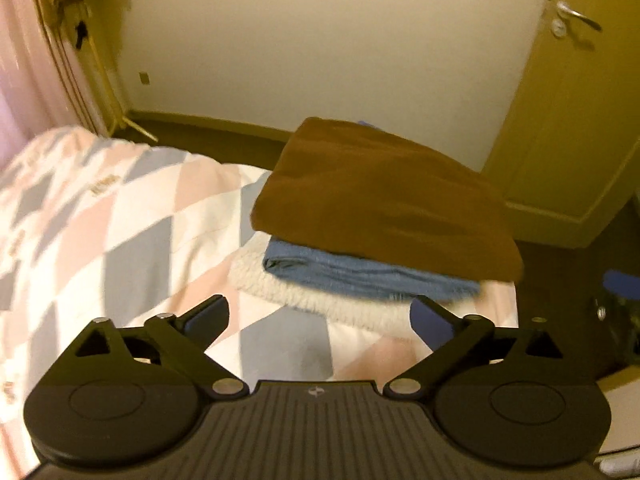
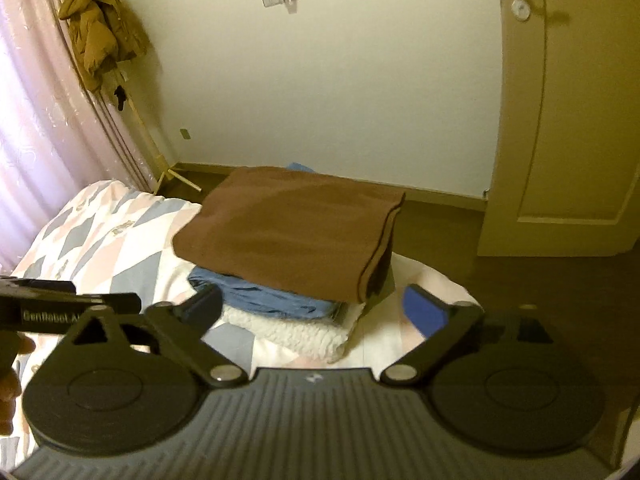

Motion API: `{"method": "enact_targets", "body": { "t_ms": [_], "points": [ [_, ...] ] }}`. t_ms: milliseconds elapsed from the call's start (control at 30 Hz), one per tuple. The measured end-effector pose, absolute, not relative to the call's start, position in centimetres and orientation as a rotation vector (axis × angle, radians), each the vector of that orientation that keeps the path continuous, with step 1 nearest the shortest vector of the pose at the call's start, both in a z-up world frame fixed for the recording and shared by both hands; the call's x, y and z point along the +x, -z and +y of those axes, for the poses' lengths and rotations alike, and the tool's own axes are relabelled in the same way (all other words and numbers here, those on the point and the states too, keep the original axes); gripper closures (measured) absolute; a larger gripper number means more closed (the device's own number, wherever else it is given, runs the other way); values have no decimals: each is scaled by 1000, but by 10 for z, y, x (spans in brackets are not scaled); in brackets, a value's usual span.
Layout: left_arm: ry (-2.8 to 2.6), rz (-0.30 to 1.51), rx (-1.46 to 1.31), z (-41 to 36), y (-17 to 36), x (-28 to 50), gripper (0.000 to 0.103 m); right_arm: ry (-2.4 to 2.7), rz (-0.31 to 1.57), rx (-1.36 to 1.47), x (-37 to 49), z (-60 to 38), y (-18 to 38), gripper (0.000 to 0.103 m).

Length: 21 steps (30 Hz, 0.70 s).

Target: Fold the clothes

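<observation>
A stack of folded clothes lies on the bed corner. A brown garment (image 1: 380, 200) is on top, a blue one (image 1: 360, 272) under it, and a white fleecy one (image 1: 320, 300) at the bottom. The same stack shows in the right wrist view: brown garment (image 2: 288, 228), blue garment (image 2: 272, 300), white fleecy garment (image 2: 296, 332). My left gripper (image 1: 320, 320) is open and empty, just short of the stack. My right gripper (image 2: 316, 312) is open and empty, also just short of it. The left gripper's body (image 2: 60, 304) shows at the left edge.
The bed cover (image 1: 100, 232) has pink, grey and white diamonds. A door (image 2: 568, 120) stands at the right, a curtain (image 2: 36, 140) at the left, a coat (image 2: 100, 28) hangs on a rack. Dark floor (image 2: 540, 280) lies beyond the bed edge.
</observation>
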<state>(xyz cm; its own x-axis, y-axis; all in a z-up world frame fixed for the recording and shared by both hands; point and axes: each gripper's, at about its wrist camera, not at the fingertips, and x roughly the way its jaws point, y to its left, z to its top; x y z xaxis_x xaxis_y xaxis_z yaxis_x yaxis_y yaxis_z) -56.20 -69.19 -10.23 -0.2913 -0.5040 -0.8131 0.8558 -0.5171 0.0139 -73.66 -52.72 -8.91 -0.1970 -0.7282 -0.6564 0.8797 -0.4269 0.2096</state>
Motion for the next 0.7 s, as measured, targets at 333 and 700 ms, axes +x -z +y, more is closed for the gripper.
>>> {"method": "enact_targets", "body": {
  "t_ms": [333, 700],
  "points": [
    [1906, 546, 938, -613, 40, -496, 0, 1846, 243, 859, -692, -465, 31, 1],
    [1903, 470, 924, -547, -1, -472, 0, 1889, 172, 850, -666, -412, -1, 1]
  ]
}}
